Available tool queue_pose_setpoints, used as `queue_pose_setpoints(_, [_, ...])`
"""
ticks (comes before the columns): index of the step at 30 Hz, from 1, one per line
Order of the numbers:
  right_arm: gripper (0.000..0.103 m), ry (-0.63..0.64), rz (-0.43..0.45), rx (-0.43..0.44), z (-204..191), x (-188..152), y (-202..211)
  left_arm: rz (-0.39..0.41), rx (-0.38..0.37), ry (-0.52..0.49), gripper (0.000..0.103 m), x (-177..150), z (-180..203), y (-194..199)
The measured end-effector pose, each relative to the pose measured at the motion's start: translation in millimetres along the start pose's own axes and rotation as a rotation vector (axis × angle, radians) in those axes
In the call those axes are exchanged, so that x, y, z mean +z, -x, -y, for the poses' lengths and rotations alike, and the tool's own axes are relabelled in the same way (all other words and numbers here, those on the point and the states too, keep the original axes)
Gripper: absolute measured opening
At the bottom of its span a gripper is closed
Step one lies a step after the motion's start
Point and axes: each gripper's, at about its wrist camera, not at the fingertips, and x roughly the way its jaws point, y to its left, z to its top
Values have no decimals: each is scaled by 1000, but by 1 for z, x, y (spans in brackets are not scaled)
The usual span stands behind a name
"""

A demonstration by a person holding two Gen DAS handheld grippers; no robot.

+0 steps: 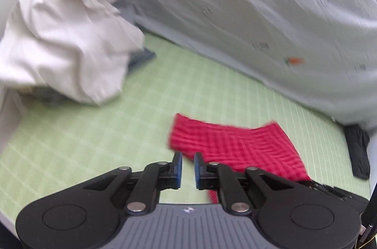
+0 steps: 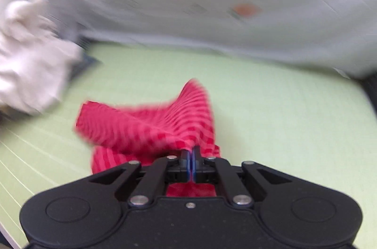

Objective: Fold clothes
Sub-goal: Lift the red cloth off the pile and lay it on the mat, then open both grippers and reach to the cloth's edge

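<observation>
Open ground: bare green gridded mat (image 1: 94, 131) spreads left of and beyond the red striped cloth (image 1: 235, 143), wide enough for a gripper to pass.
Far edge: a pale printed sheet (image 1: 259, 2) rises like a wall along the mat's far side, closing that way.
Left: a heaped white garment (image 1: 66, 37) stands tall over darker fabric (image 1: 141, 58), blocking the far-left corner.
Right edge: a dark garment (image 1: 358, 150) lies beside the sheet's lower end.
Centre: the red cloth, lifted and bunched at the right gripper (image 2: 191, 154), occupies the near middle.
</observation>
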Motion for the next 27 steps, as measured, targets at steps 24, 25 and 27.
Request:
queue_pose_setpoints(24, [96,-182,1,67,133,-20,-22,-81,216,-36,85,-27,83,-43])
queue_pose_setpoints(25, [92,-171,-5,71,131,-15,-30,-91,213,-33,85,-22,80,-53])
queue_pose_setpoints(27, [84,-163,-26,80,126,-5,-49,-126,217,-27,85,-9,74,-73])
